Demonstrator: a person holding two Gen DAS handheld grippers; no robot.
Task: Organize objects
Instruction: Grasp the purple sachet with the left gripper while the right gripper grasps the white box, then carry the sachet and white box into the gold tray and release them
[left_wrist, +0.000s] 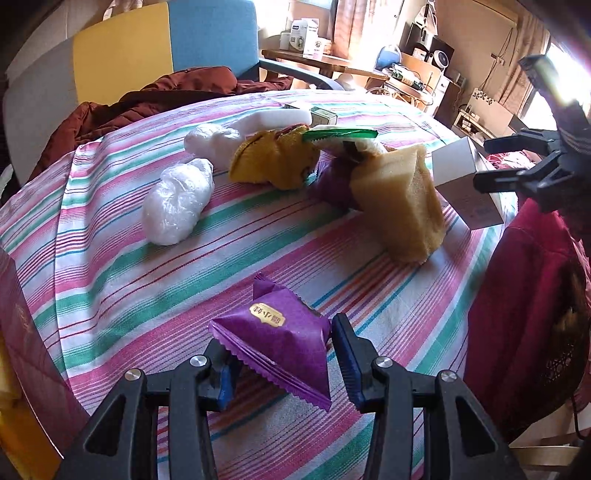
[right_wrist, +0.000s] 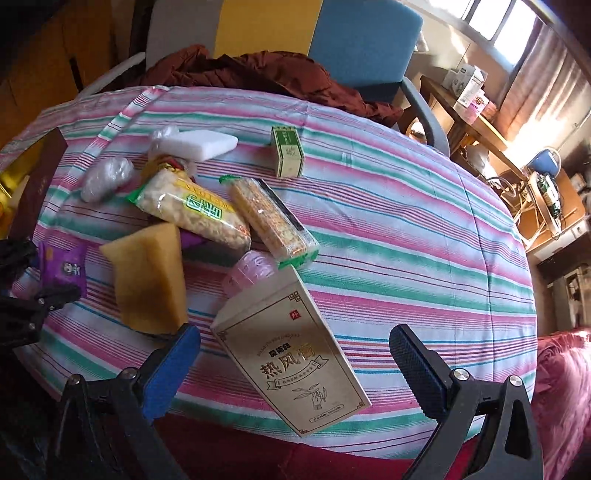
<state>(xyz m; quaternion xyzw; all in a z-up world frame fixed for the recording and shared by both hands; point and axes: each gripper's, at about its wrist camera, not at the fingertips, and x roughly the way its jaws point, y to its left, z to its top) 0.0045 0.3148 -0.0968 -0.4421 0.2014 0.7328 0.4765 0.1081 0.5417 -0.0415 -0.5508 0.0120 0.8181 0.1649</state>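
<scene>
Two blue-padded fingers of the left gripper are clamping a purple snack packet just above the striped tablecloth, with a yellow sponge and a wrapped white bundle lying beyond. From the right wrist, the right gripper is hanging wide apart around a gold medicine box lying flat near the table edge, touching neither pad.
</scene>
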